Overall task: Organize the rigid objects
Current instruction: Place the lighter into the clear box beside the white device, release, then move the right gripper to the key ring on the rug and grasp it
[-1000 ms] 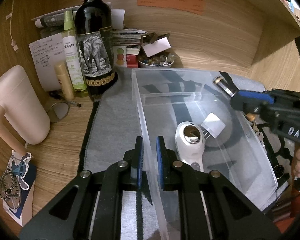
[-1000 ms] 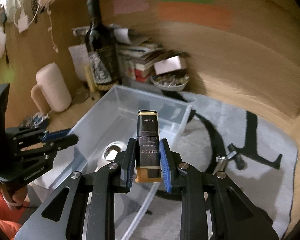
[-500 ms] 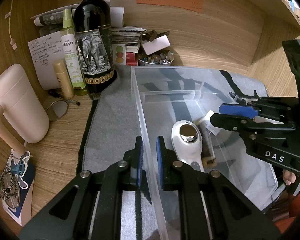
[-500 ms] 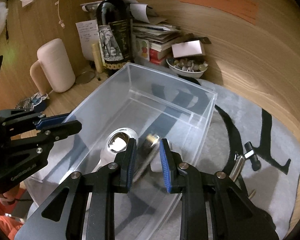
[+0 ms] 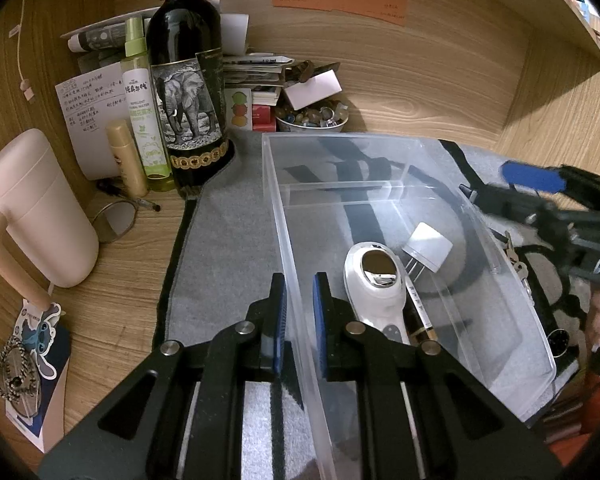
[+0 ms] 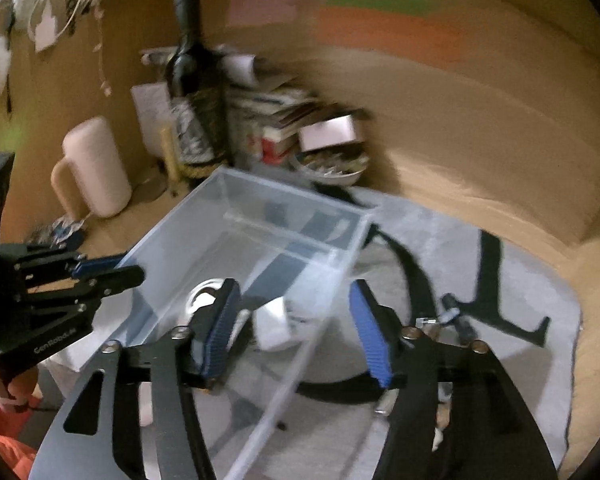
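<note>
A clear plastic bin (image 5: 480,208) stands on a grey mat (image 5: 228,248). My left gripper (image 5: 299,308) is shut on the bin's left wall. Inside lie a white handheld device (image 5: 374,284), a white plug adapter (image 5: 428,246) and a dark tube (image 5: 420,316) beside the device. My right gripper (image 6: 296,332) is open and empty above the bin's right wall (image 6: 320,300); it also shows at the right in the left wrist view (image 5: 540,188). Keys (image 5: 516,260) and a small flashlight (image 6: 452,312) lie on the mat to the right of the bin.
A wine bottle (image 5: 188,92), a green spray bottle (image 5: 144,112), a beige tube (image 5: 126,158), a pink mug (image 5: 36,208), stacked papers and a bowl of stones (image 5: 312,118) crowd the back left. Wooden walls close in behind and at right.
My right gripper carried the dark tube over the bin, lowered it inside, opened and let it go, then pulled back up and right. My left gripper kept hold of the bin wall.
</note>
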